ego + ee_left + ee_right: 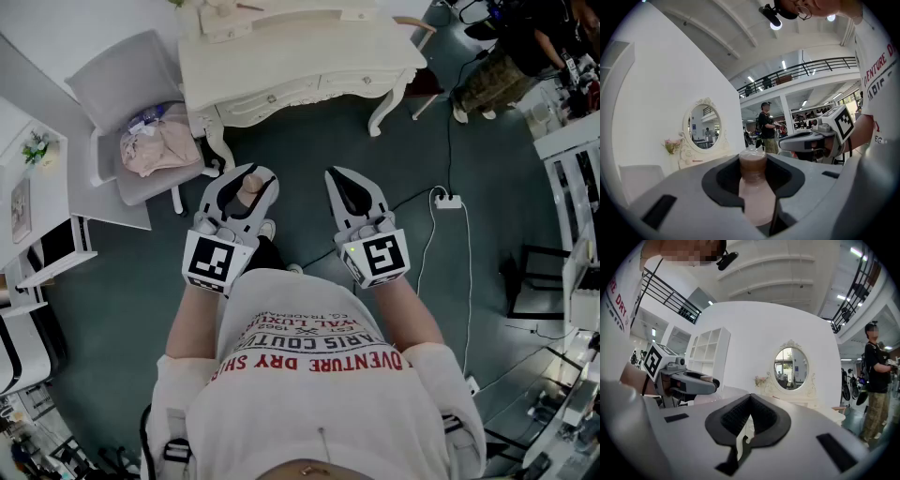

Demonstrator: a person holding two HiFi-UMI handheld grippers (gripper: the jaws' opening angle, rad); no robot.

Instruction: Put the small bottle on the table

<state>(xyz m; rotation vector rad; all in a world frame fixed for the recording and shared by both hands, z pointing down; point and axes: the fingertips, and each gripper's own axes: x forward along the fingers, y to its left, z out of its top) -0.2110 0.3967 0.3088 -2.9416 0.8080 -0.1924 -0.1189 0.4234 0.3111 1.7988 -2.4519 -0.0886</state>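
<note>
Item 1, your left gripper (250, 176): held low in front of your chest, its jaws pinching the small bottle (753, 187) from both sides. Item 2, the small bottle: pale pink-brown contents, clear cap, lying along the jaws with its cap end pointing away from you, pads pressed on its body; it hangs over the floor (309, 150) on the near side of the table (300, 56), apart from the tabletop. Item 3, your right gripper (337, 176): level with the left 1 and just to its right, jaws pressed together with nothing between them, only a thin slit showing in the right gripper view. Item 4, the table: white, with curved legs and drawers, at the far middle of the scene, with an oval mirror (704, 125) in an ornate white frame standing on it. Item 5, a grey chair (117, 84): far left, beside the table, a pink bundle (161, 148) resting on its seat. Item 6, a white shelf (42, 202): against the left edge. Item 7, a white power strip (448, 201): on the floor to your right, its cable trailing toward you. Item 8, a person (511, 61): standing far right, past the table's corner.
</note>
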